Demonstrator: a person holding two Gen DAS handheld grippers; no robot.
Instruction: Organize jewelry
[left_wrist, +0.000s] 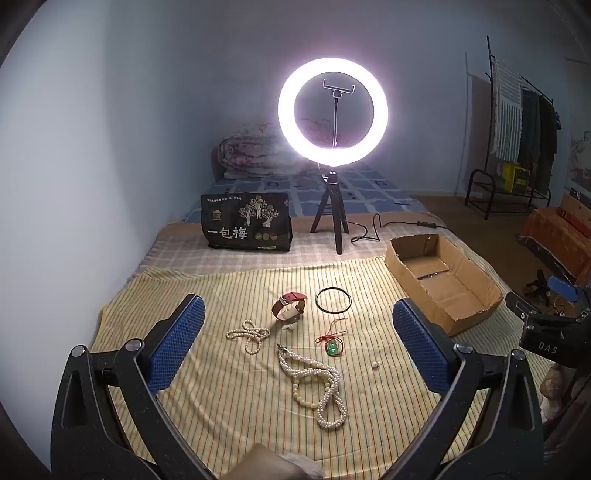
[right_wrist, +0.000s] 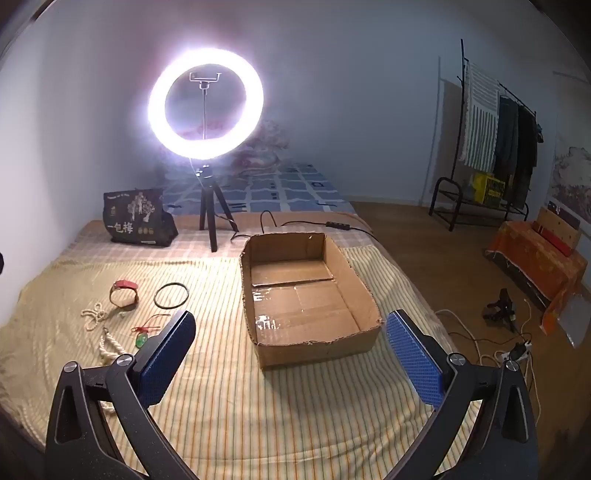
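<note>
Jewelry lies on the striped yellow cloth (left_wrist: 229, 406): a red-strap watch (left_wrist: 289, 305), a black bangle (left_wrist: 334, 301), a small pearl string (left_wrist: 250, 335), a big pearl necklace (left_wrist: 320, 386), a green pendant on red cord (left_wrist: 333, 341) and a tiny bead (left_wrist: 375, 364). My left gripper (left_wrist: 298, 332) is open and empty, held above the jewelry. My right gripper (right_wrist: 291, 345) is open and empty, in front of the empty cardboard box (right_wrist: 364, 291). The watch (right_wrist: 125, 293), bangle (right_wrist: 171, 295) and pendant (right_wrist: 142, 339) lie to its left.
A lit ring light on a tripod (left_wrist: 333, 110) and a black printed bag (left_wrist: 246, 221) stand behind the cloth. The box (left_wrist: 458, 317) sits at the bed's right edge. A clothes rack (right_wrist: 495, 147), an orange-covered item (right_wrist: 535, 262) and cables (right_wrist: 513, 350) are on the floor at right.
</note>
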